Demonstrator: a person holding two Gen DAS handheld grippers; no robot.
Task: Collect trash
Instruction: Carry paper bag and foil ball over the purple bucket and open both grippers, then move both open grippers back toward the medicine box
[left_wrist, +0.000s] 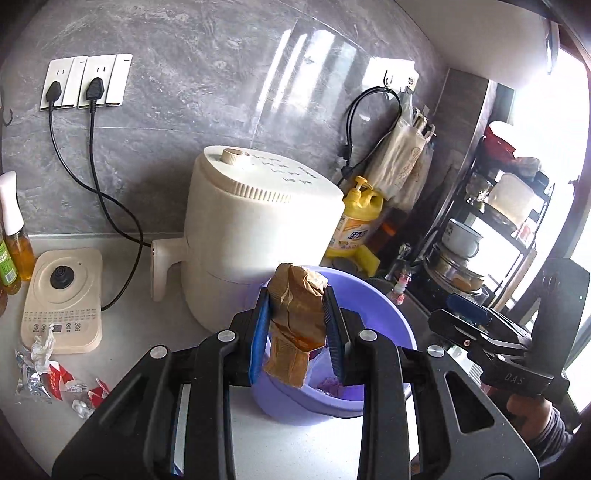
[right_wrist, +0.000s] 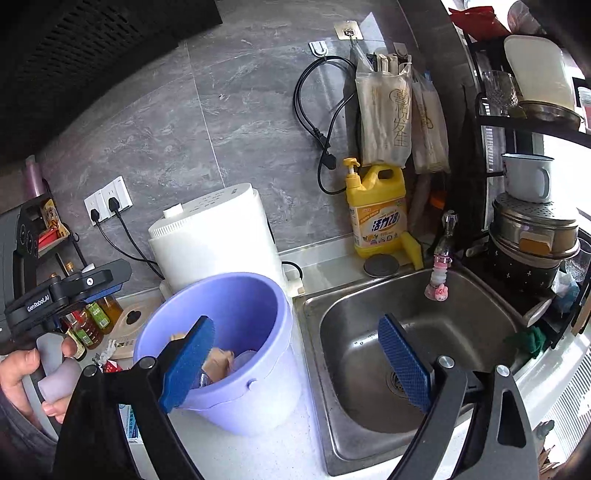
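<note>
Paper bag (left_wrist: 295, 317) between left gripper (left_wrist: 297, 332) pads

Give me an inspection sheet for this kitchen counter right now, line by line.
Surface: pale counter, steel sink beside it.
Job's things: brown paper wrapper; purple bucket holds trash already.
Clutter: red-and-white wrappers lie loose on the counter.
Tools: left tool shut on the brown paper wrapper above the bucket; right tool open, holding nothing.
Cables: two plugged cords; one coiled cord on a hook.
Surroundings: white appliance, yellow detergent bottle, dish rack.
</note>
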